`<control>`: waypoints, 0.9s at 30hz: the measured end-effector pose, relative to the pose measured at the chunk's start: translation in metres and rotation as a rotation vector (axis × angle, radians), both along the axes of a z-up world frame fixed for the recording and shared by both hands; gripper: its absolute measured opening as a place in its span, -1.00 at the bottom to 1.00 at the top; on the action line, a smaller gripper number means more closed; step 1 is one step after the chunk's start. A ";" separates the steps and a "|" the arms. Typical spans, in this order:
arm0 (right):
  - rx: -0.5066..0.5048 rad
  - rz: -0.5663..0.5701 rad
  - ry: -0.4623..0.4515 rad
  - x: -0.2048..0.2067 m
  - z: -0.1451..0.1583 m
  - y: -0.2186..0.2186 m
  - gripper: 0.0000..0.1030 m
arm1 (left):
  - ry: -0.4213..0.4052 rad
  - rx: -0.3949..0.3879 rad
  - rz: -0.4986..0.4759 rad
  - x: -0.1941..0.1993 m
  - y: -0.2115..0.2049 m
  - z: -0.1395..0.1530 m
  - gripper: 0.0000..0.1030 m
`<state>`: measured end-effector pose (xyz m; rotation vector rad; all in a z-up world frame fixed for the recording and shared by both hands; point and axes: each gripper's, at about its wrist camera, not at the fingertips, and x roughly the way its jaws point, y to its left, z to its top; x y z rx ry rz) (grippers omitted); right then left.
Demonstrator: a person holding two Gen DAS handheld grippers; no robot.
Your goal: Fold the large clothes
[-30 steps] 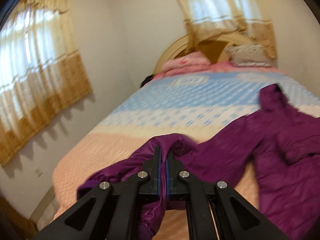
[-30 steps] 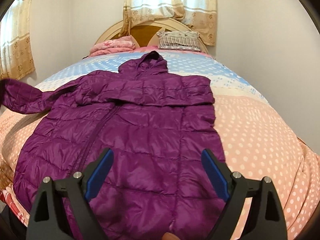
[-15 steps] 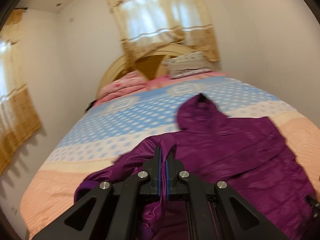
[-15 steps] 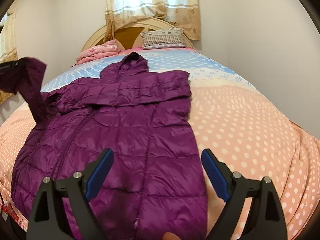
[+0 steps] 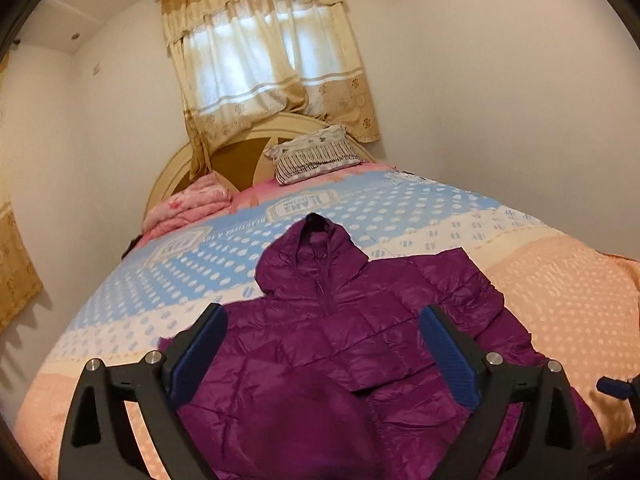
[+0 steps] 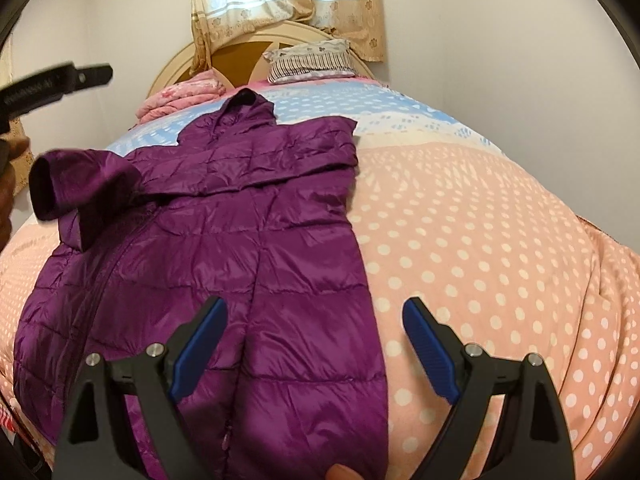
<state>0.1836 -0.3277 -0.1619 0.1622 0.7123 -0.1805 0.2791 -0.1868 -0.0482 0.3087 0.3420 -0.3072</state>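
With both jaws wide and holding nothing, lay the left sleeve (image 6: 80,184) flat across the purple jacket (image 6: 224,240), smoothing gently.

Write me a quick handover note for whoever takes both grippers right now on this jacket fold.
Left gripper: open, empty, above the jacket's chest.
Right gripper: open, empty, over the jacket's lower right edge.
Purple hooded jacket lies on the bed, hood toward the headboard.
Done: one sleeve is folded across the chest. The other sleeve is swung in over the front, cuff bunched, not flat.
Left: flatten that sleeve, then fold the body, likely hem toward hood.
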 end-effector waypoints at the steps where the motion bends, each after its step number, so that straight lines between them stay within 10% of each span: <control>1: 0.001 0.004 0.001 0.001 0.001 0.001 0.77 | -0.021 0.002 0.007 -0.002 0.004 0.003 0.89; 8: 0.009 0.095 -0.007 0.017 0.020 0.027 0.77 | -0.022 -0.006 0.193 0.020 0.099 -0.002 0.89; 18: 0.164 0.287 0.068 0.083 0.022 0.079 0.77 | 0.220 0.032 0.469 0.053 0.216 -0.102 0.89; 20: 0.199 0.297 0.120 0.099 0.010 0.086 0.56 | 0.256 0.032 0.495 0.057 0.225 -0.115 0.89; 22: 0.237 0.315 0.149 0.111 0.002 0.088 -0.50 | 0.276 0.033 0.505 0.060 0.231 -0.123 0.89; 27: 0.188 0.266 0.060 0.109 0.026 0.073 -0.83 | 0.287 0.029 0.513 0.068 0.242 -0.129 0.89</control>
